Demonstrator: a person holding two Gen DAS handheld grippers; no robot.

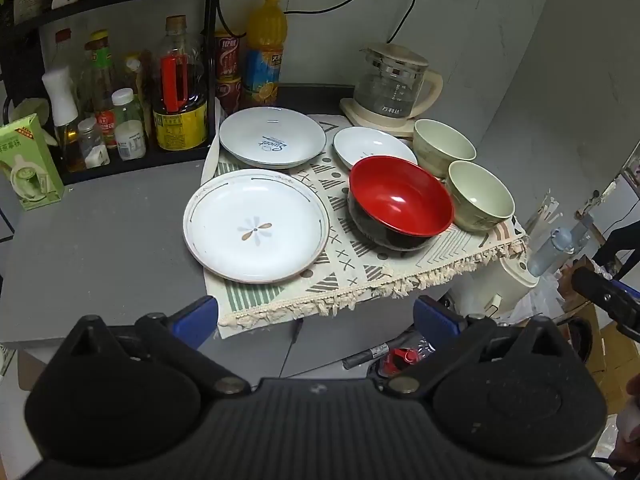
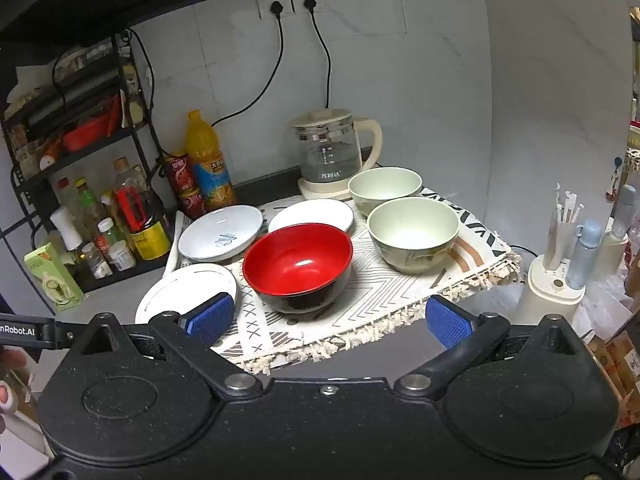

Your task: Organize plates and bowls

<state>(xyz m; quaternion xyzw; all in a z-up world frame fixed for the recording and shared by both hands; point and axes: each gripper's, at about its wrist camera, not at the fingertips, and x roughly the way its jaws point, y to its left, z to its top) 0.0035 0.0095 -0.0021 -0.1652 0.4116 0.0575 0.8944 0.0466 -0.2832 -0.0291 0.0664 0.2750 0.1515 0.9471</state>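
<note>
- Crockery lay spread on the patterned mat (image 1: 360, 272) ahead of both tools, nothing stacked yet, so I judged the sorting not begun.
- Left wrist view: the left gripper (image 1: 316, 316) stood wide, its blue pads far apart and holding nothing, hovering off the mat's near fringe.
- Straight ahead and slightly left of it sat the flower plate (image 1: 256, 226), the closest piece; beyond that, further forward, the lettered plate (image 1: 272, 137).
- Ahead and to its right stood the red bowl (image 1: 400, 204), with the small plate (image 1: 374, 148) behind it and two green bowls (image 1: 478, 196) further right, near the kettle (image 1: 394, 84).
- The other tool's dark tip showed at the far right edge of this view.
- Right wrist view: the right gripper (image 2: 328, 322) was likewise spread wide and empty, short of the mat's fringe.
- The red bowl (image 2: 298, 264) lay dead ahead between its fingers' lines; the nearer green bowl (image 2: 412, 232) sat ahead-right, the farther one (image 2: 384, 188) beyond it.
- The flower plate (image 2: 188, 292) was partly hidden behind its left pad (image 2: 210, 318).
- Judgement: the left tool was nearer the plates, the right nearer the bowls; being round, they offer no long axis, so a rim pinch from the near side seemed likeliest.
</note>
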